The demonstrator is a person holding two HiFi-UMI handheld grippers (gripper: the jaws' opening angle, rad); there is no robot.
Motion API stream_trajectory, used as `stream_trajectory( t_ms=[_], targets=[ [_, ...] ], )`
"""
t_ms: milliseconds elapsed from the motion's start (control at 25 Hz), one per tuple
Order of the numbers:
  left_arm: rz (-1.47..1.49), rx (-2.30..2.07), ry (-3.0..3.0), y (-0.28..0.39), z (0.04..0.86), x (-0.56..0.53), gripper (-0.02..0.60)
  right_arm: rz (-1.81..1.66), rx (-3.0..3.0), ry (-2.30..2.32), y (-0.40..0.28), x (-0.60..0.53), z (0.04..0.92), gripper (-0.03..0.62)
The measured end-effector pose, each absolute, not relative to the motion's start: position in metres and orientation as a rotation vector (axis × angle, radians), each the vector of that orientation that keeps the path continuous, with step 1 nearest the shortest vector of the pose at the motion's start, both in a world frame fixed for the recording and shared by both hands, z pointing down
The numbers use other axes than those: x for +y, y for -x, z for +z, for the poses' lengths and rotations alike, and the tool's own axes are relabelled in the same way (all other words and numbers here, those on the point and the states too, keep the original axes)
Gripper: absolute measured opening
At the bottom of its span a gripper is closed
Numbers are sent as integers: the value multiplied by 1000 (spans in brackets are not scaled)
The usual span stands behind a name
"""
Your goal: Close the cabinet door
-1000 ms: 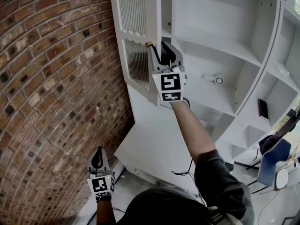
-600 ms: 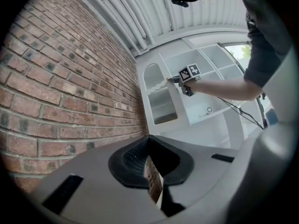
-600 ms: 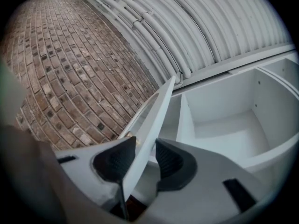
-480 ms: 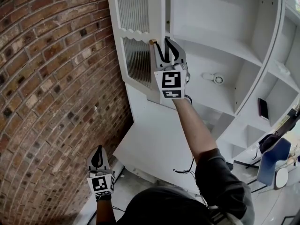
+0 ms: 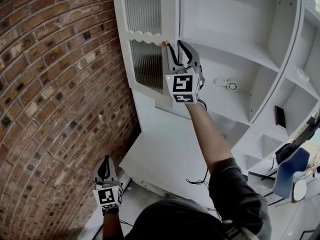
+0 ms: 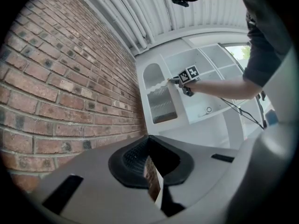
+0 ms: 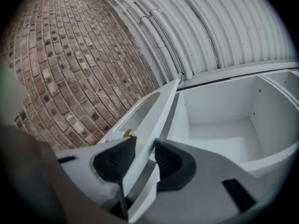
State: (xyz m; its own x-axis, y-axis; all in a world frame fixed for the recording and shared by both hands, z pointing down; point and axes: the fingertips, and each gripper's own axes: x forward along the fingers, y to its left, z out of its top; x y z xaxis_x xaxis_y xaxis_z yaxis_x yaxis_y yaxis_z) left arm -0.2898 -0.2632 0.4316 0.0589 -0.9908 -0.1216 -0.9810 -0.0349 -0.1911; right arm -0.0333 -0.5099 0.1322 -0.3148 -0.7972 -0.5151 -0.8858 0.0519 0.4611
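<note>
At 12 o'clock in the head view, the white cabinet door (image 5: pixel 145 49) stands ajar on the open-shelved white cabinet (image 5: pixel 235 44). It has two ribbed-glass panels. The right gripper view shows a gap between the door's inner face and the cabinet frame.

Right tongs (image 5: pixel 180 46): raised on an outstretched arm and closed across the door's free edge. One pad lies on the outer face and the other on the inner face, so the door panel runs between the jaws. The small brass knob (image 5: pixel 164 43) sits just beside the outer jaw, at about 10 o'clock from the tongs.

Left tongs (image 5: pixel 104 170): low at 7 o'clock in the head view, well apart from the cabinet and close to the brick wall (image 5: pixel 55 109). The jaws meet at the tips and nothing is held.

A dark flat item (image 5: pixel 280 116) lies on a lower shelf at 3 o'clock. A small round fitting (image 5: pixel 232 85) rests on the shelf near the right arm.
</note>
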Motion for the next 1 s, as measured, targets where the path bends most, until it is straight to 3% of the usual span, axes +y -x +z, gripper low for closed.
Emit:
stream_trajectory(
  t_ms=[1000],
  targets=[
    [-69,2037,2130,279,442,-284,3,1175,2154,1825,15,-540,134,121]
  ],
)
